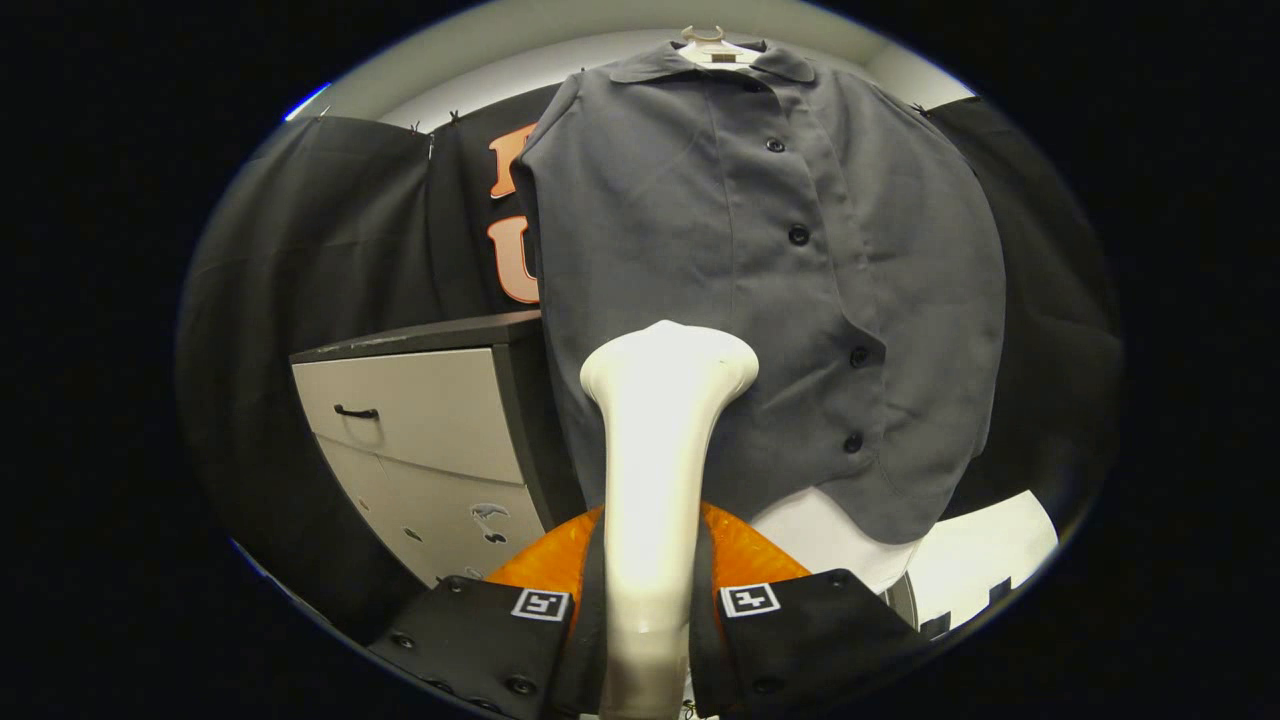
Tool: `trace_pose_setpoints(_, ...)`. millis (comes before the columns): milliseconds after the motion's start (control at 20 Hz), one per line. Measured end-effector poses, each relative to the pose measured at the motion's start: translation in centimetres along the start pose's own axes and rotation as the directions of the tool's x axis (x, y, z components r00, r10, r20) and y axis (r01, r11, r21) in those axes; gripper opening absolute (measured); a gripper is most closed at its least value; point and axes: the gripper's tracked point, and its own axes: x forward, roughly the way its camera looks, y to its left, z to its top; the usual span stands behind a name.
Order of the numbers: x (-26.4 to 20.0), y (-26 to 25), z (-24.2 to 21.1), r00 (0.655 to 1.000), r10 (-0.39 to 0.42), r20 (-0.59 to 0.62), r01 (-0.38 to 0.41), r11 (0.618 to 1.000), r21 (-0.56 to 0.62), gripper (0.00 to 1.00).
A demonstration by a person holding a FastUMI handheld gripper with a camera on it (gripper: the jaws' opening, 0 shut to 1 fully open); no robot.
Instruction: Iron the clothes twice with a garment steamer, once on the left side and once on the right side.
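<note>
A grey button-up shirt (pixel 760 290) hangs on a pale hanger (pixel 712 45) in front of the black cloth wall. My gripper (pixel 650 600) is shut on the white garment steamer (pixel 660 440), both fingers pressing its handle. The steamer's flared head rises just ahead of the fingers and sits against or very close to the shirt's lower left part, left of the row of dark buttons (pixel 858 355). Whether the head touches the cloth I cannot tell.
A pale drawer cabinet (pixel 420 430) with a dark top and a black handle stands left of the shirt, close beside the steamer. A white surface (pixel 985 555) lies below the shirt's hem on the right.
</note>
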Motion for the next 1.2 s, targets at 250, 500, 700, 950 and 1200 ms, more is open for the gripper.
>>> trace_pose_setpoints(250, -0.1, 0.1, -1.2, 1.0, 0.001, -0.029, -0.001, 1.0, 0.008, 0.41)
trace_pose_setpoints(500, -1.8, 0.3, 0.8, 1.0, 0.014, 0.017, -0.014, 1.0, 0.006, 0.41)
trace_pose_setpoints(700, -4.0, 0.0, 5.1, 0.996, 0.024, 0.09, -0.026, 0.999, 0.024, 0.41)
trace_pose_setpoints(950, -7.9, -1.6, 12.4, 0.975, 0.007, 0.222, -0.014, 0.999, 0.031, 0.41)
trace_pose_setpoints(1200, -11.6, -4.6, 18.8, 0.939, -0.034, 0.341, 0.038, 0.999, -0.006, 0.41)
